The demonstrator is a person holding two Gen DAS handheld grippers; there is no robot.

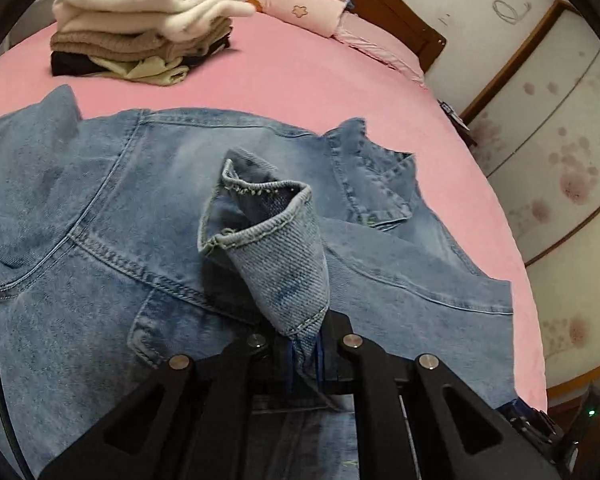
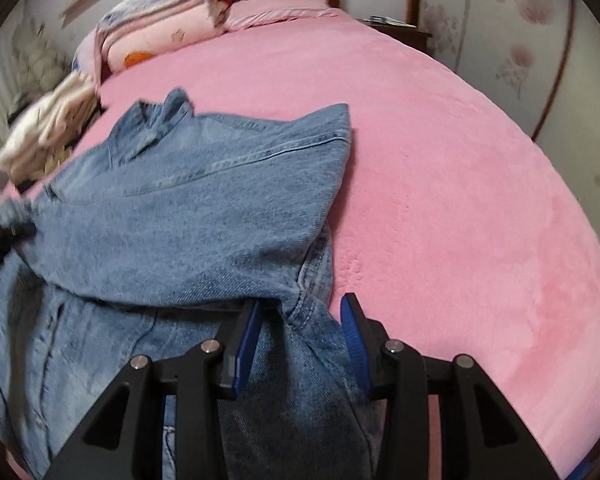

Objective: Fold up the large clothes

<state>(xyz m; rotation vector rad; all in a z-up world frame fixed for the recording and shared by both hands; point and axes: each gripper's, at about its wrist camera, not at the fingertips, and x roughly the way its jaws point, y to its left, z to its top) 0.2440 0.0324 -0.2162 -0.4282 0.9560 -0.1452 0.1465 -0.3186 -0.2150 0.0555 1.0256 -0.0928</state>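
Denim jacket on pink bedspread shows no legible label.

Faded blue denim jacket with lighter stitching; plain pink bed; black gripper with blue pads; ahead, cream, brown, black folded clothes.
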